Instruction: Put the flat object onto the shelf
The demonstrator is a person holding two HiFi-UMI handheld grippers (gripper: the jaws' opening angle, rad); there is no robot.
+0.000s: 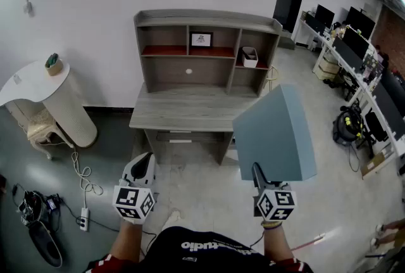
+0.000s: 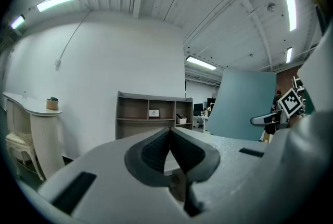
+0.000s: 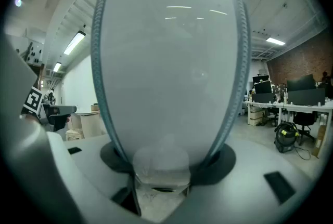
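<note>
The flat blue-grey slab [image 1: 275, 132] is up in the air on the person's right side, standing on edge and tipped a little. It is short of the desk and not touching it. The right gripper [image 1: 257, 171] has it by the lower edge. In the right gripper view its jaws stand wide apart with the slab [image 3: 169, 62] wedged between them and both pads pressed on it, and the pale broad face fills most of the picture. The left gripper [image 1: 145, 164] is held level beside it, well apart, with nothing in it. In its own view the left gripper [image 2: 169, 135] has its jaws closed tip to tip, and the slab [image 2: 247, 103] shows off to the right.

Straight ahead against the white wall stands the grey wooden shelf unit [image 1: 209, 21], mounted on the back of a grey wooden desk [image 1: 190, 110]. A small framed picture [image 1: 201, 39] sits in the middle upper compartment and a white open container [image 1: 249, 56] in the right one.

To the left is a white round-topped pedestal table [image 1: 31, 78] with a small potted plant [image 1: 53, 63] on it. A white power strip [image 1: 83, 221] lies on the floor below. Along the right side runs a row of office desks with dark monitors [image 1: 354, 44], and a yellow-and-black vacuum cleaner [image 1: 347, 126] stands beside them.
</note>
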